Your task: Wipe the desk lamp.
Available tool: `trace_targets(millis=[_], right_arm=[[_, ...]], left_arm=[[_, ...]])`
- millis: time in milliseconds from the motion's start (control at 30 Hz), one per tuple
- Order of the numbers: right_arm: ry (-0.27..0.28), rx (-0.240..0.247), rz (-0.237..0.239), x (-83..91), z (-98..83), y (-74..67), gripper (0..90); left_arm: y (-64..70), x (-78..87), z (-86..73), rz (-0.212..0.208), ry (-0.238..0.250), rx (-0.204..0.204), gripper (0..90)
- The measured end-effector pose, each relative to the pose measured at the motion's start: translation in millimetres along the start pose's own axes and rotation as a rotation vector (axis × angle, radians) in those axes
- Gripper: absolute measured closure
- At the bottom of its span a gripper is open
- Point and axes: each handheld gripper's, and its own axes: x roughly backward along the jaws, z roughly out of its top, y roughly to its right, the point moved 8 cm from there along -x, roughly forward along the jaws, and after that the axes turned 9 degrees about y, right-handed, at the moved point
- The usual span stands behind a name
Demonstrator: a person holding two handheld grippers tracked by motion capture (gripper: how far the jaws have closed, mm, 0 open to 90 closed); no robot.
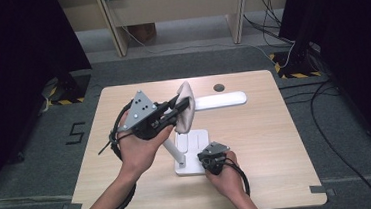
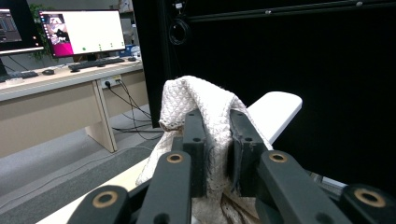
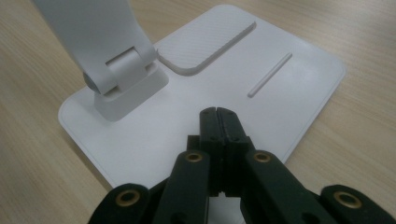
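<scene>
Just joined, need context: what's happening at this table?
A person works a white desk lamp on the wooden table with two hand-held grippers. The left gripper is shut on a beige cloth, held up against the lamp's head as if wiping it. The right gripper, jaws shut and empty, rests over the lamp's base, seemingly steadying it.
</scene>
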Motion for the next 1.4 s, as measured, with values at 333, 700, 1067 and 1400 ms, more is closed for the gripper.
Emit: trace_targets(millis=[333, 700, 1067, 1400], right_arm=[[0.002, 0.001, 0.0, 0.0, -0.1, 0.1, 90.0], [0.003, 0.002, -0.001, 0.1, -0.2, 0.1, 90.0], [0.002, 0.001, -0.001, 0.1, -0.1, 0.0, 90.0], [0.002, 0.002, 0.0, 0.1, -0.2, 0.0, 90.0]], left_arm=[[3.8, -4.9, 0.0, -0.005, -0.005, -0.002, 79.1], [6.6, -9.0, -0.2, -0.01, 0.0, 0.0, 79.1], [11.2, -15.3, 0.1, -0.02, -0.004, 0.0, 79.1], [16.8, -22.4, 0.1, -0.032, -0.007, 0.0, 79.1]])
